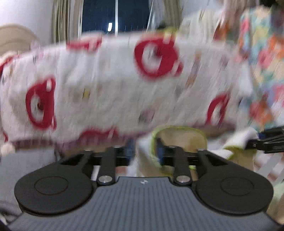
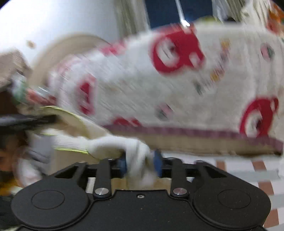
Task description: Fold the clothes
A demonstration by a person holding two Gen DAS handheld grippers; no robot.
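Home, prob. a bedroom or living rm. Dark window [image 1: 115, 16] w/ pale striped curtains [image 1: 62, 19] each side, night outside. Plain white wall [image 2: 53, 21]. Curved beige piece [image 1: 14, 37] at left, looks like a headboard or chair back, can't tell which. Patchwork quilt [image 1: 262, 67] in many colours at right. White cloth [image 1: 115, 85] w/ red prints lies over a soft raised surface w/ a maroon edge. Checked sheet [image 2: 248, 174] in white, grey and rust below. All blurred, small details unclear.
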